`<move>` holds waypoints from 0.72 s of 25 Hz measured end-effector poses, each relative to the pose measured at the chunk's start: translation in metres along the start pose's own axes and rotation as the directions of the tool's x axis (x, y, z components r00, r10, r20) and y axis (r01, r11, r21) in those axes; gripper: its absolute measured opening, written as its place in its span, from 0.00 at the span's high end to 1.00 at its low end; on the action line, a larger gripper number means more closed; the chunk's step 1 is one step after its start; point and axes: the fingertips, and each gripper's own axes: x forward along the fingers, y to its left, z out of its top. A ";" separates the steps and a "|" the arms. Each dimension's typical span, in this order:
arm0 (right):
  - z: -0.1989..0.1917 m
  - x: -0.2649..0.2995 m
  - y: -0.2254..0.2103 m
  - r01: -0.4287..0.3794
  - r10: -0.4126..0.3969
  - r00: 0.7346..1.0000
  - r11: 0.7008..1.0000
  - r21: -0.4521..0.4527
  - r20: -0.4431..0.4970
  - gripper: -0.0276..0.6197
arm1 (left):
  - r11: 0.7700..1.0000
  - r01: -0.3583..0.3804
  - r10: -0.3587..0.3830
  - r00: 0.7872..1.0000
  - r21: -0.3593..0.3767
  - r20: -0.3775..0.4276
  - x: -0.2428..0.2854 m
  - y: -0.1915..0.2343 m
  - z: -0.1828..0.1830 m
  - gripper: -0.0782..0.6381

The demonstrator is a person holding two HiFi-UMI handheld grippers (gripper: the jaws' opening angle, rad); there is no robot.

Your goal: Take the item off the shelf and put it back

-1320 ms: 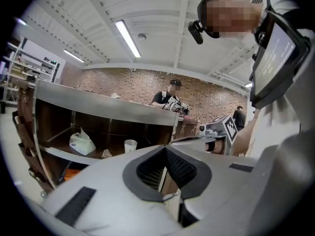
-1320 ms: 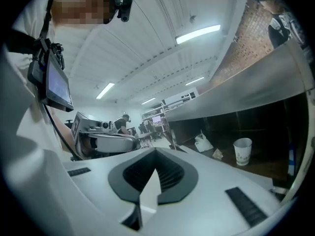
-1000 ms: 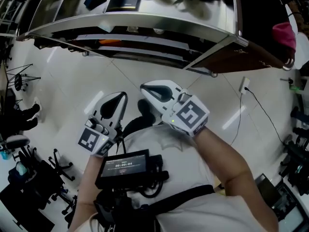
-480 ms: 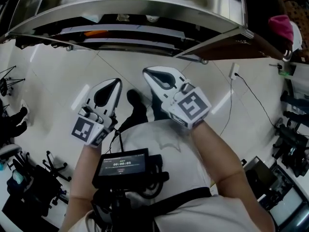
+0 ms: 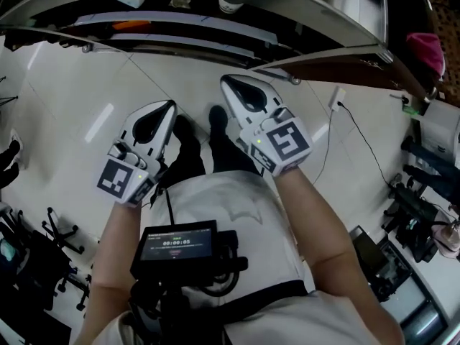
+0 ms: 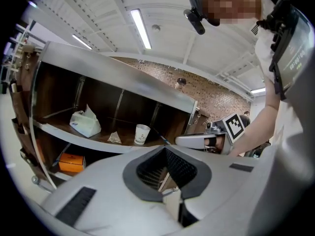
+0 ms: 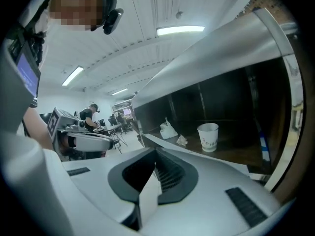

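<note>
- The left claw (image 5: pixel 162 113) is at the middle left of the head view. Its two jaws are together and there is nothing between them.
- The right claw (image 5: pixel 236 89) is just right of the middle. Its jaws are together too, and it holds nothing.
- The two claws are side by side, near each other but not touching. Both point toward the top of the frame, at the shelf (image 6: pixel 102 145).
- The claws are in front of the shelf, above the white floor (image 5: pixel 86 77), and neither one touches the shelf.
- A white paper cup (image 6: pixel 141 134) stands upright on the middle board of the shelf. In the left gripper view it is just left of the middle.
- A small crumpled wrapper (image 6: pixel 114 137) lies just left of the cup.
- A white bag (image 6: pixel 85 123) sits farther left on the same board.
- An orange box (image 6: pixel 71 162) lies on the board below, at the lower left.
- In the right gripper view the order is flipped: the cup is to the right, then the wrapper, and the bag is farthest left.
- A small screen (image 5: pixel 176 241) hangs on the person's chest, at the bottom of the head view.
</note>
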 end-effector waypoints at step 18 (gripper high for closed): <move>-0.019 0.082 -0.127 0.246 -0.249 0.965 0.968 -0.044 -0.084 0.52 | 0.996 0.008 -0.009 1.000 -0.086 -0.010 0.004 -0.002 -0.033 0.90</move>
